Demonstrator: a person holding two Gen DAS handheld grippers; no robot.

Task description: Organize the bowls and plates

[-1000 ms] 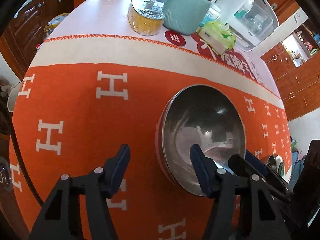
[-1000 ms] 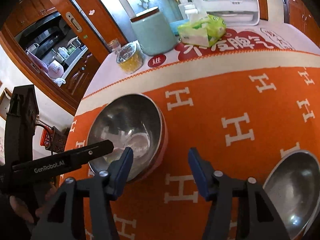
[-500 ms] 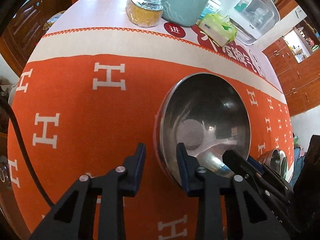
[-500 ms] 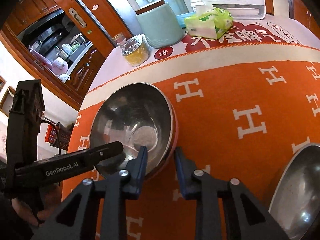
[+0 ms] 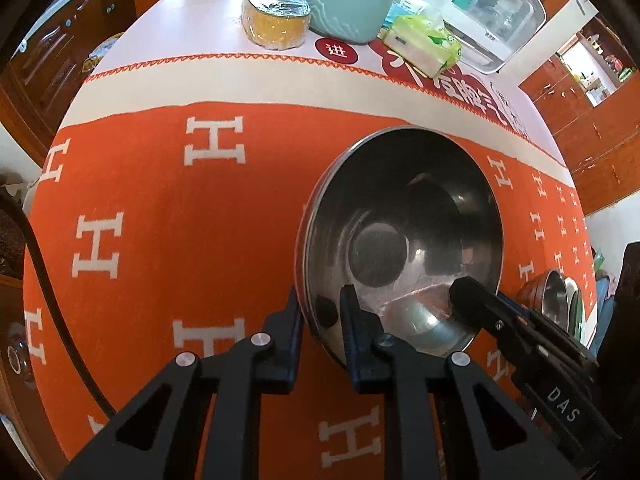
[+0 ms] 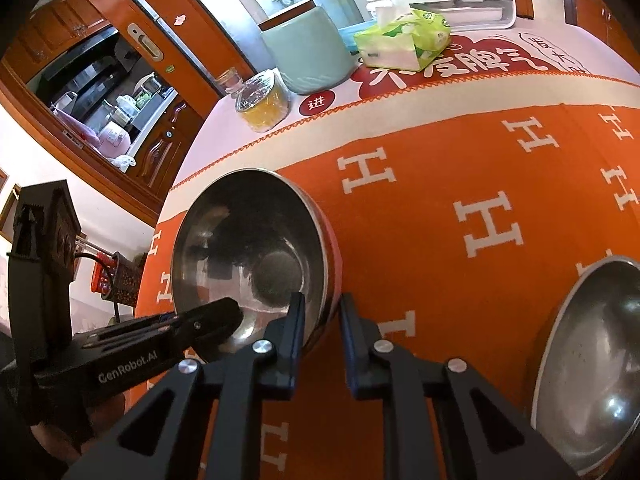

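Note:
A large steel bowl [image 5: 404,236] sits on the orange tablecloth. My left gripper [image 5: 320,312] is shut on its near left rim, one finger outside and one inside. The bowl also shows in the right wrist view [image 6: 248,248], where my right gripper [image 6: 322,312] is shut on its near right rim. Each gripper's finger shows inside the bowl in the other's view. A second steel bowl [image 6: 596,368] lies at the right; in the left wrist view it shows as a small bowl [image 5: 554,296] at the far right.
At the back of the table stand a foil-covered yellow jar [image 5: 276,20], a pale green canister [image 5: 352,4], a green tissue pack [image 5: 424,44] and a white appliance [image 5: 496,4]. Wooden cabinets [image 5: 592,120] and a doorway surround the table.
Both grippers have moved forward to the bowl and closed from wide open onto its rim, the left on the left side, the right on the right side.

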